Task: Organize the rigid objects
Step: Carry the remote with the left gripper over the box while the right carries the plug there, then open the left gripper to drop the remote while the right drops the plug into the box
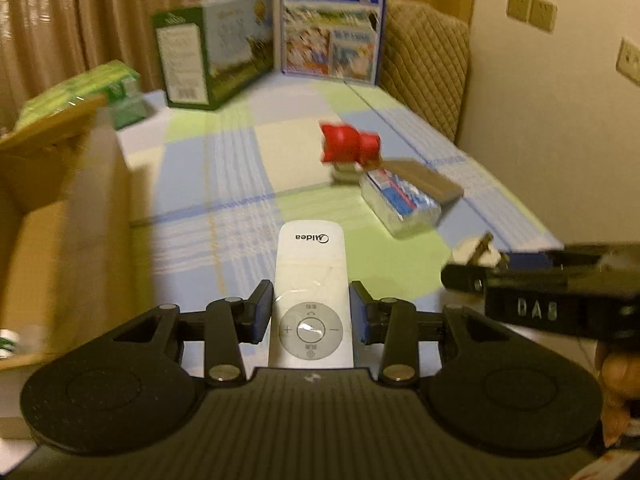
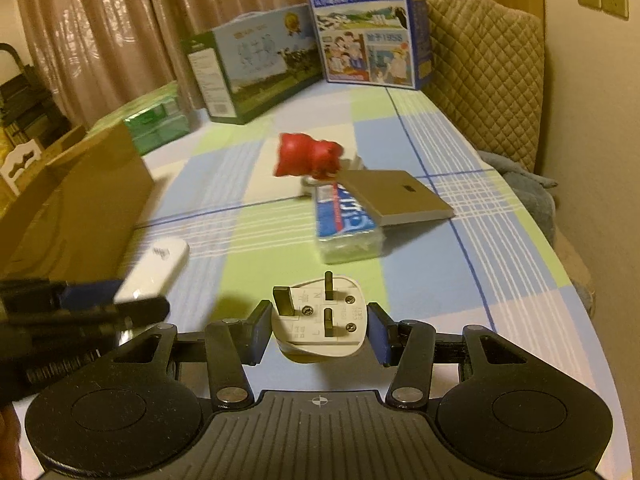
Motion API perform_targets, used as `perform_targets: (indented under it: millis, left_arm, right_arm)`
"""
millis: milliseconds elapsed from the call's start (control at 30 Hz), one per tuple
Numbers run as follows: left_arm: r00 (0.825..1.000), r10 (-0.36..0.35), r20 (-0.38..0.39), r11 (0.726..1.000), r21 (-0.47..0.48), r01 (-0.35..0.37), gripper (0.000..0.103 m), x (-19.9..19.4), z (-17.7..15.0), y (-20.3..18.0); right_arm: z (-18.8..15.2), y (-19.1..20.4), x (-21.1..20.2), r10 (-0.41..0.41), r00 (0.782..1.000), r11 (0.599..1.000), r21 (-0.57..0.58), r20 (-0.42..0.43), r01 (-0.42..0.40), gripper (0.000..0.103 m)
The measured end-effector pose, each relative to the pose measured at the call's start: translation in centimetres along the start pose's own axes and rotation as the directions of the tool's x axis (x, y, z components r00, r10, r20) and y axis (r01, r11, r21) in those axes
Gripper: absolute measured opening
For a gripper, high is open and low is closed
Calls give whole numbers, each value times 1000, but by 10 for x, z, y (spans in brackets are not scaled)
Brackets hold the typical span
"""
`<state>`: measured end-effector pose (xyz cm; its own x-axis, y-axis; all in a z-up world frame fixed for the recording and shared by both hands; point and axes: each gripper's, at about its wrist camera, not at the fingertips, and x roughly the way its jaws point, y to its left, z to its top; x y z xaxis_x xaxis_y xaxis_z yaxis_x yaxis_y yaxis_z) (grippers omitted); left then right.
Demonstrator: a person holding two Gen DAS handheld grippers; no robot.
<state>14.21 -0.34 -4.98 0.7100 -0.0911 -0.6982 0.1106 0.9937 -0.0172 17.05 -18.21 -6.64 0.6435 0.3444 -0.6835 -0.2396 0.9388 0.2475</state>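
My left gripper (image 1: 311,312) is shut on a white Midea remote (image 1: 310,280) and holds it above the checked tablecloth (image 1: 224,184). My right gripper (image 2: 318,330) is shut on a white three-pin plug adapter (image 2: 320,320), pins facing up. The remote also shows in the right wrist view (image 2: 154,270), and the plug shows in the left wrist view (image 1: 478,250). A red toy (image 2: 306,156), a grey flat box (image 2: 396,198) and a wrapped blue-and-white pack (image 2: 346,224) lie mid-table.
An open cardboard box (image 1: 60,208) stands at the left. Green packs (image 1: 100,92) sit behind it. A green-and-white carton (image 1: 216,48) and a blue milk carton (image 1: 332,20) stand at the far end. A quilted chair back (image 1: 424,68) and the wall are on the right.
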Motion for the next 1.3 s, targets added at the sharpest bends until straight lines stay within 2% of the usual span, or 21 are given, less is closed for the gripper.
perform_targets:
  millis: [167, 333, 467, 600, 867, 1300]
  left_arm:
    - [996, 40, 74, 998, -41, -37, 35, -46, 11, 26]
    - [988, 109, 110, 991, -96, -98, 35, -88, 17, 72]
    - [982, 157, 102, 982, -122, -145, 35, -110, 19, 114]
    - [974, 208, 91, 970, -148, -193, 35, -124, 16, 157]
    - [969, 243, 43, 954, -191, -230, 35, -122, -1, 211]
    - [974, 225, 7, 949, -228, -218, 35, -103, -17, 233]
  right_arm:
    - [14, 40, -28, 84, 995, 996, -44, 46, -82, 47]
    - [36, 97, -41, 191, 979, 977, -108, 74, -183, 47]
    - [50, 143, -42, 261, 962, 956, -155, 78, -247, 47]
    - [57, 184, -27, 309, 950, 935, -198, 45, -294, 47]
    - [56, 234, 9, 322, 946, 912, -261, -21, -316, 47]
    - [45, 257, 41, 307, 949, 900, -302, -77, -315, 47]
